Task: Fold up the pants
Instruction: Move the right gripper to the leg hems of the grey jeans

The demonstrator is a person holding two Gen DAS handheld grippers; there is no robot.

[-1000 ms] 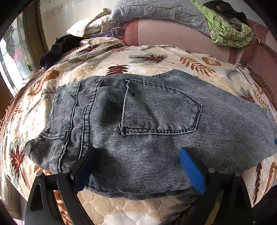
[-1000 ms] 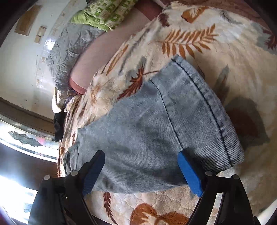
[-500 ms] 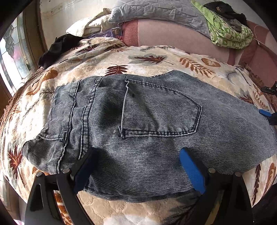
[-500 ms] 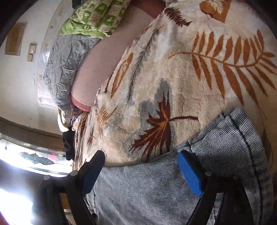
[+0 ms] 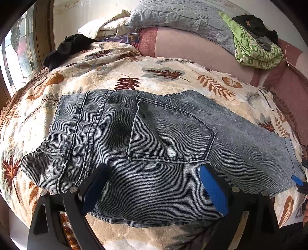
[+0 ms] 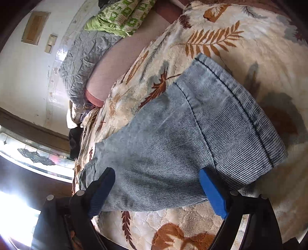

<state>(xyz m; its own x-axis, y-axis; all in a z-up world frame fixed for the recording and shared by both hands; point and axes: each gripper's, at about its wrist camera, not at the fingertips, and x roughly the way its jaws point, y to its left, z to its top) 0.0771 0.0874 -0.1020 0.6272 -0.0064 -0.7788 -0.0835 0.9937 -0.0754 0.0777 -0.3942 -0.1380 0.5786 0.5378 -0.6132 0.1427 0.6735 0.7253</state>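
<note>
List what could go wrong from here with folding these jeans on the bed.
1. The jeans lie near the blanket's front edge; a careless pull could drag them off the bed.
2. Both the left gripper and the right gripper are open over the denim, so a shallow pinch may catch only the top layer.
3. The hem end looks already doubled; lifting it unevenly might skew the fold.

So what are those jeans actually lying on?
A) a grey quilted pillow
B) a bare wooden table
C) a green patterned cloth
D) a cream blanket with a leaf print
D: the jeans lie spread on the cream leaf-print blanket, while the green cloth and grey pillow sit further back, apart from them.
</note>
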